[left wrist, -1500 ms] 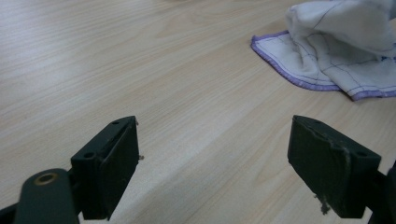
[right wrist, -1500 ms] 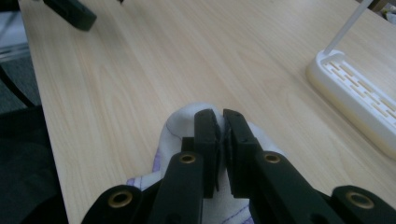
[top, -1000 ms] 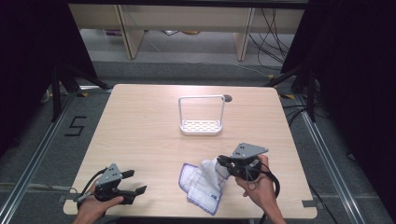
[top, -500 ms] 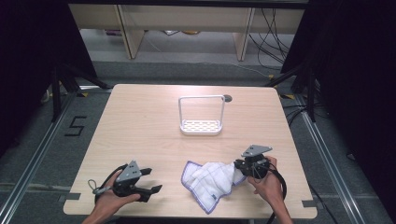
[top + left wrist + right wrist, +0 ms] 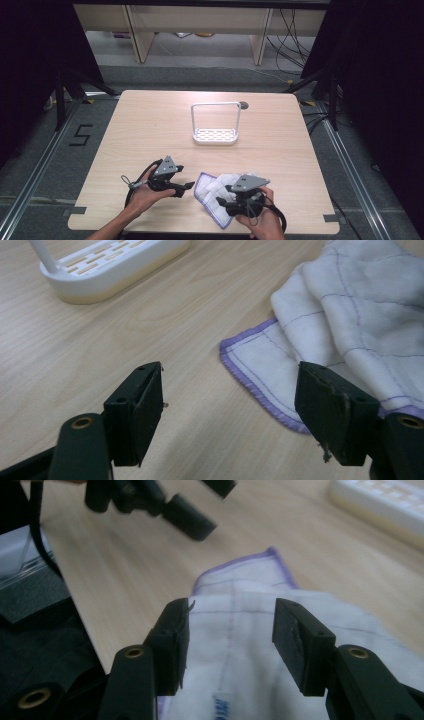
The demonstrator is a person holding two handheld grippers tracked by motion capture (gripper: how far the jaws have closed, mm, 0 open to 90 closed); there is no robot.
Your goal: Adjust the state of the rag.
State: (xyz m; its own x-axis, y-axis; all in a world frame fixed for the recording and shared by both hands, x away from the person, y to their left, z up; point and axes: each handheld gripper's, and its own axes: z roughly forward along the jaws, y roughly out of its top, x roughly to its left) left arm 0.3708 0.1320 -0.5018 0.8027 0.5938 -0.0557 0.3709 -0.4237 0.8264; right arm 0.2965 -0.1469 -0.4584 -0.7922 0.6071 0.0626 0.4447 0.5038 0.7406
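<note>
Left gripper (image 5: 189,186) sits low over the front-left part of the tabletop (image 5: 150,120), jaws spread apart with bare wood between them, nothing held. In the left gripper view the left gripper (image 5: 230,410) points toward the cloth (image 5: 350,325), whose purple-stitched corner lies just ahead of its right jaw, near but not touching as far as can be seen.

White quilted cloth (image 5: 216,194) with purple hem lies crumpled on the tabletop near the front edge, between the two grippers. Its long axis runs diagonally, from a corner pointing at the left gripper down toward the front edge under the right gripper. The near end is bunched into folds, the far corner lies flat.

Right gripper (image 5: 226,204) hangs right over the cloth's front-right end. In the right gripper view the right gripper (image 5: 230,640) has its jaws partly apart, having just been opening; the cloth (image 5: 240,630) lies between and below them, pads not pressing on it.

White dish rack (image 5: 215,134) with a tall wire handle stands mid-tabletop, well apart behind the cloth, not in the way. A small grey cable hole (image 5: 243,105) sits just behind it. Dark floor and cables lie beyond the tabletop.
</note>
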